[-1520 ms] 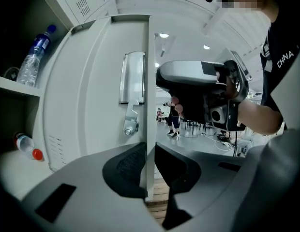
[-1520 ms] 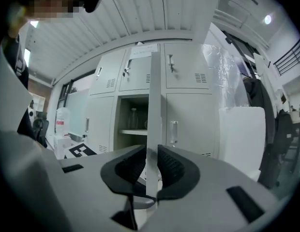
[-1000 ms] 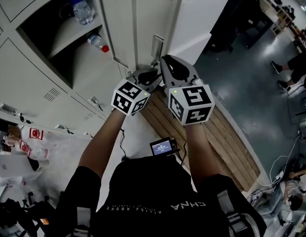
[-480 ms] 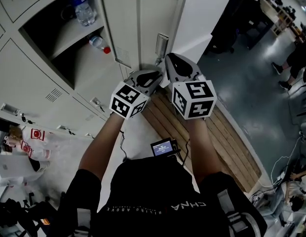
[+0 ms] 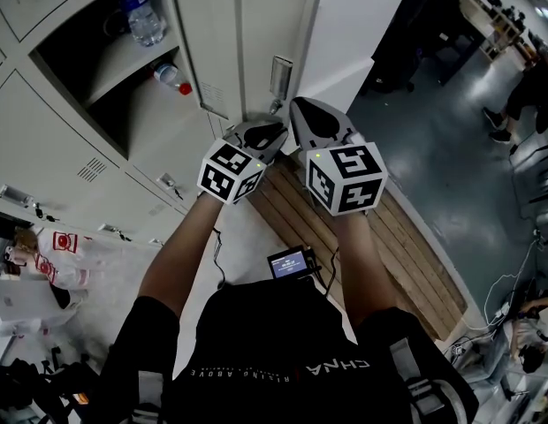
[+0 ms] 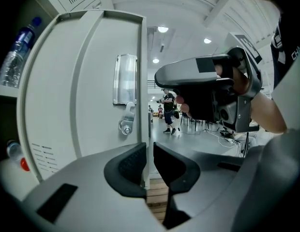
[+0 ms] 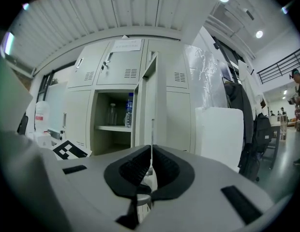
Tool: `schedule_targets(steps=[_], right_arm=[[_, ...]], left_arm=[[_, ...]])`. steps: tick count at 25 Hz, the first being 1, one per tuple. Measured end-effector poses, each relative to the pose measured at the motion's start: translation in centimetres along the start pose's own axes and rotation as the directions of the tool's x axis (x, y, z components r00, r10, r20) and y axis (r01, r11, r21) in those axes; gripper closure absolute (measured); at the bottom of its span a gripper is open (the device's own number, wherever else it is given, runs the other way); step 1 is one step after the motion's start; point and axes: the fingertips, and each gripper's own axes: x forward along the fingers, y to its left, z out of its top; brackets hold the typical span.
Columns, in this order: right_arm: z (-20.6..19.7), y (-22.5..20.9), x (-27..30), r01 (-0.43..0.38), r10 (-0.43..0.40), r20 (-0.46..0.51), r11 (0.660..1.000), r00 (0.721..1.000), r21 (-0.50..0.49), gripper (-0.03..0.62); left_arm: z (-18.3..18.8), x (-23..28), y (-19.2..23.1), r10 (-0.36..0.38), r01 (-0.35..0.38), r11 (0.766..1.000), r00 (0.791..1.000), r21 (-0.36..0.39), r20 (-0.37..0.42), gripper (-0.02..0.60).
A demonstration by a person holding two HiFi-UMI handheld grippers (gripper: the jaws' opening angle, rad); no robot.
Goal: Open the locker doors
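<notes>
Your locker door (image 6: pixel 87 81) stands swung open, its free edge towards you, the latch (image 6: pixel 126 122) just inside that edge. Your left gripper (image 6: pixel 149 164) is clamped on that edge, below the latch. Your right gripper (image 7: pixel 151 170) hangs just right of the door, jaws pressed together on nothing. Left of the door, a water bottle (image 5: pixel 148 20) stands on the compartment's shelf.

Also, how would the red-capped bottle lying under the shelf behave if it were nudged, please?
The red-capped bottle lies on its side, so it would probably roll. It looks like clear plastic, so it is likely light and somewhat squashy.
</notes>
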Motion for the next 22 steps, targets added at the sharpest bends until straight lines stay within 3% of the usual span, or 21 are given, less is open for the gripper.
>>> schedule_targets(steps=[8, 11, 14, 22], right_arm=[[0.4, 3.7, 0.7, -0.149, 0.149, 0.027, 0.989, 0.988, 0.007, 0.560], [0.2, 5.9, 1.6, -0.203, 0.203, 0.022, 0.979, 0.979, -0.001, 0.560], [-0.1, 8.1, 2.7, -0.249, 0.249, 0.018, 0.969, 0.968, 0.000, 0.560], [-1.2, 13.0, 5.0, -0.328, 0.329, 0.000, 0.944, 0.945, 0.013, 0.560]], left_arm=[[0.5, -4.1, 1.0, 0.079, -0.079, 0.997, 0.996, -0.007, 0.040, 0.522], [0.6, -7.1, 2.6, 0.147, -0.143, 0.988, 0.987, -0.058, 0.068, 0.522], [0.2, -10.9, 5.0, 0.233, -0.215, 0.964, 0.967, -0.156, 0.104, 0.528], [-2.2, -20.1, 8.4, 0.416, -0.363, 0.881, 0.900, -0.303, 0.133, 0.561]])
